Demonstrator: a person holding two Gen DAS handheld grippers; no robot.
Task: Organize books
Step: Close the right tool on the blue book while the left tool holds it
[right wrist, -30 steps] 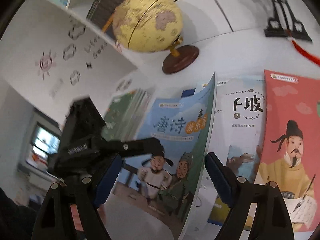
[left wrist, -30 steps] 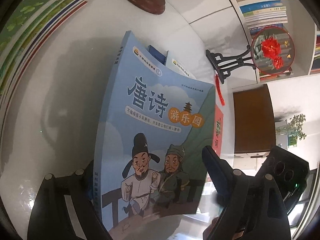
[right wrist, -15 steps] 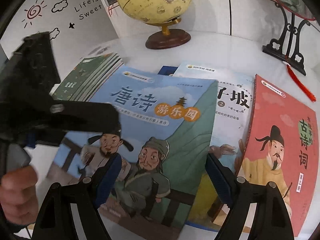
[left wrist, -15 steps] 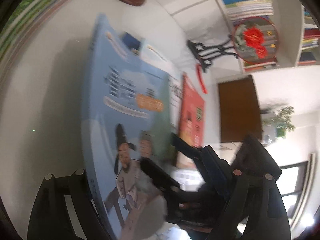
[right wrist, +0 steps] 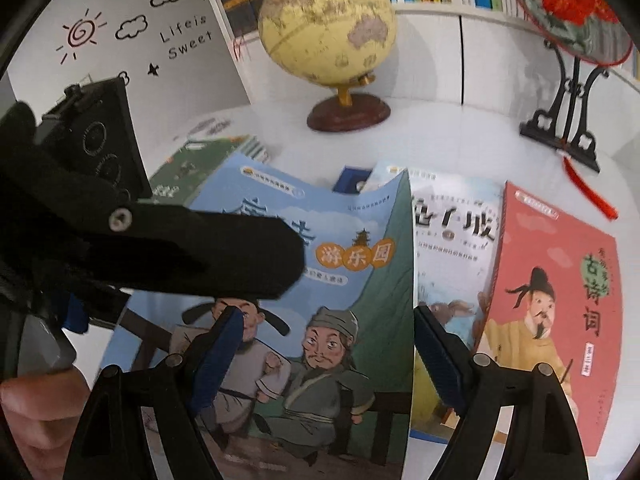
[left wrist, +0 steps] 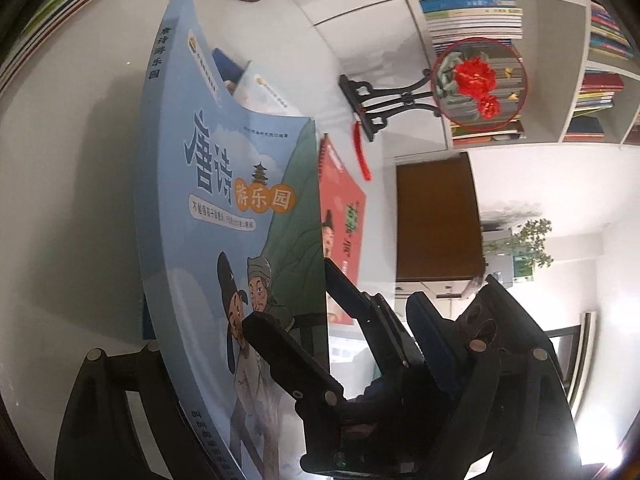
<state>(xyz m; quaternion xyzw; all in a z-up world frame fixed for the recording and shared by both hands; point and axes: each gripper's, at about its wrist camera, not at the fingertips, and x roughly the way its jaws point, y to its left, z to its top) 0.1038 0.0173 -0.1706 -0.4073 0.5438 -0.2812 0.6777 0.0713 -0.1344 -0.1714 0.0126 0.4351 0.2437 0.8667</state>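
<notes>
Your left gripper (left wrist: 280, 360) and right gripper (right wrist: 328, 344) both stand spread, the blue poetry book (right wrist: 320, 280) between their jaws, unpinched.

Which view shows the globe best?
The right wrist view: the globe appears nearly whole there, yellow ball on its brown base, standing on the table behind the books. The left wrist view catches only its base and the ball's lower edge at the top.

even indoor light — window (left wrist: 576, 344) glare lower right, soft shadows, heavy fisheye bending, slight blur on near fingers (right wrist: 192, 256).
</notes>
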